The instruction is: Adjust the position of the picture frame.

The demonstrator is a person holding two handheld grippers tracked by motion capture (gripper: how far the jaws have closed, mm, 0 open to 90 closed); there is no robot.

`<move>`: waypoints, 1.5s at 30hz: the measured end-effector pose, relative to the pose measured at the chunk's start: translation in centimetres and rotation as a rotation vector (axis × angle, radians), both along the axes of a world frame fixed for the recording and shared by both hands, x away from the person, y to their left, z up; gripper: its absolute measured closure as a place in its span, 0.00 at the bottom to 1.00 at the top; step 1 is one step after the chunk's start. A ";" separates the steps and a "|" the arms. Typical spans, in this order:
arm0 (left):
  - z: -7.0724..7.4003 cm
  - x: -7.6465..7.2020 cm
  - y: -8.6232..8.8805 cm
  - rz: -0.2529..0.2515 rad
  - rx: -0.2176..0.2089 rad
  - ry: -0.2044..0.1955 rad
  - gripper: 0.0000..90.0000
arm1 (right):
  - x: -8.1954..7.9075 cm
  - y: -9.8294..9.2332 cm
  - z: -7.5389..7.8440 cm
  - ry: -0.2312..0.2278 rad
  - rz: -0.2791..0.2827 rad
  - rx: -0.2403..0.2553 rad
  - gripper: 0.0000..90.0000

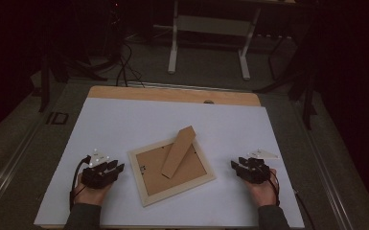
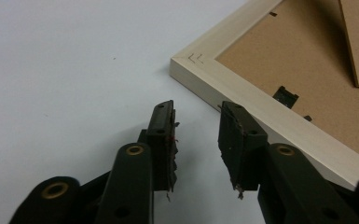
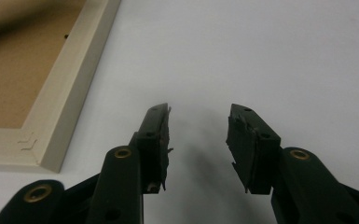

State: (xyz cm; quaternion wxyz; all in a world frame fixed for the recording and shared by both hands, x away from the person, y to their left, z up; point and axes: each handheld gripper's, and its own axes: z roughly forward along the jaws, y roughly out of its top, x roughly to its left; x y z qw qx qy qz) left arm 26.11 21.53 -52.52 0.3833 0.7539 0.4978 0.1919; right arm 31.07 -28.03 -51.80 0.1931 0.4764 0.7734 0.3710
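High view: picture frame (image 1: 172,168) face-down near tabletop's front edge, between empty, parted left gripper (image 1: 116,166) and right gripper (image 1: 236,164), nearer left.

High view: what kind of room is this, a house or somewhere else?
Probably a lab or workshop, not a home. A white table holds one picture frame lying face down, cables trail over the dark floor behind it, and a bare metal stand is at the back.
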 end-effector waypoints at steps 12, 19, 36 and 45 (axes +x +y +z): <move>-0.2 -0.1 -0.8 -0.050 0.007 0.017 0.81 | -0.4 0.9 0.0 -0.006 0.067 0.012 0.86; -0.4 0.1 -1.2 -0.068 -0.004 0.037 0.93 | -0.9 1.5 0.1 0.003 0.115 0.039 0.99; 0.0 3.2 0.6 -0.026 -0.035 0.021 1.00 | -2.1 3.5 0.0 0.010 0.237 0.004 1.00; -1.0 4.4 1.1 -0.008 -0.085 0.045 1.00 | -2.7 4.5 0.0 0.016 0.285 -0.004 1.00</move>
